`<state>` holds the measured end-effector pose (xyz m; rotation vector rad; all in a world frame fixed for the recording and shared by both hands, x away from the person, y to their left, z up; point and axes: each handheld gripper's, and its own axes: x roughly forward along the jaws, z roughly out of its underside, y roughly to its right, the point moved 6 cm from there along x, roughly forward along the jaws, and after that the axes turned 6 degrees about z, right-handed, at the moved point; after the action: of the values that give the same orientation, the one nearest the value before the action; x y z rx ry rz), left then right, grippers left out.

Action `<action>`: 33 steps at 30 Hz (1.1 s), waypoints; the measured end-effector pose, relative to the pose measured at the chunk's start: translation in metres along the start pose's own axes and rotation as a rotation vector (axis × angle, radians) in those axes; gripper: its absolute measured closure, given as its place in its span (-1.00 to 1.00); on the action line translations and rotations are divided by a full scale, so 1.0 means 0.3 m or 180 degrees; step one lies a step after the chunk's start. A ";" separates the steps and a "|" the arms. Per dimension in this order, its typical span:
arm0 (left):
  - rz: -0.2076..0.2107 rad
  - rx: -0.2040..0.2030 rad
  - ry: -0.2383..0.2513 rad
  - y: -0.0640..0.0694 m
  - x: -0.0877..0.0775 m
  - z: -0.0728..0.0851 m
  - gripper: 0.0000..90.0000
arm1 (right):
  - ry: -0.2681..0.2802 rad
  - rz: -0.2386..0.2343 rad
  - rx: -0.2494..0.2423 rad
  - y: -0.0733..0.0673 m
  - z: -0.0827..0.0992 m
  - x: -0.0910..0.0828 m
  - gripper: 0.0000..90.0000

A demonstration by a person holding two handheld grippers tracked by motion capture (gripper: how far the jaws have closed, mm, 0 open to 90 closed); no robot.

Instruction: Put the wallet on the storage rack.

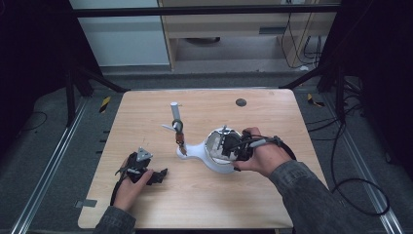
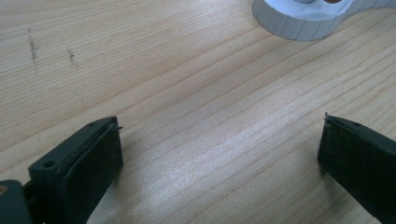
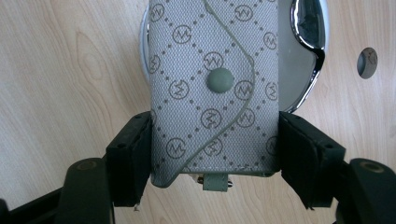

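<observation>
High view: light wooden table in centre of frame. Right gripper sits right of centre, held in person's right hand, over the round shiny pan of a white plastic stand w/ long neck. What it holds is too small to make out here. Stand's neck runs left to a small base, where a thin upright arm w/ brown clip and white tube top rises toward upper centre. Small dark round spot on table at upper right. Left gripper lies lower left, in left hand, resting low at table surface, well apart from stand.

Left gripper view: the two black jaws rise from lower left and lower right, wide apart, bare wood grain between them. Ribbed white rim of stand base at top right of frame, apart from the jaws.

Right gripper view: jaws clamped on both long sides of a grey fabric pouch w/ monogram print and grey snap button, centre of frame. Pouch hangs over the chrome-rimmed pan, which peeks out upper right. Small grey tab at pouch's lower edge.
</observation>
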<state>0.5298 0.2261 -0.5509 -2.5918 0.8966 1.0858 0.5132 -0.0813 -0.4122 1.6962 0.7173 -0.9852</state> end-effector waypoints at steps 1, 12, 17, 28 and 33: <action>0.0000 0.0001 -0.0001 0.000 0.000 0.000 -1.00 | -0.0003 -0.0004 0.0006 -0.001 -0.002 0.003 -0.30; 0.0001 0.0000 0.0000 0.000 0.000 0.000 -1.00 | -0.0059 -0.0040 0.0005 0.003 -0.012 0.014 -0.30; 0.0004 0.0002 -0.0006 0.000 -0.001 0.000 -1.00 | -0.0078 -0.0071 0.0011 0.005 -0.018 0.020 -0.30; 0.0002 0.0003 -0.0006 0.000 -0.001 0.000 -1.00 | -0.0105 -0.0118 0.0027 0.003 -0.022 0.030 -0.30; 0.0003 0.0006 -0.0009 0.000 -0.001 0.000 -1.00 | -0.0132 -0.0122 0.0053 0.010 -0.017 0.032 -0.30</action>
<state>0.5296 0.2262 -0.5507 -2.5881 0.8978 1.0882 0.5218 -0.0773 -0.4183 1.6771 0.7188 -1.0527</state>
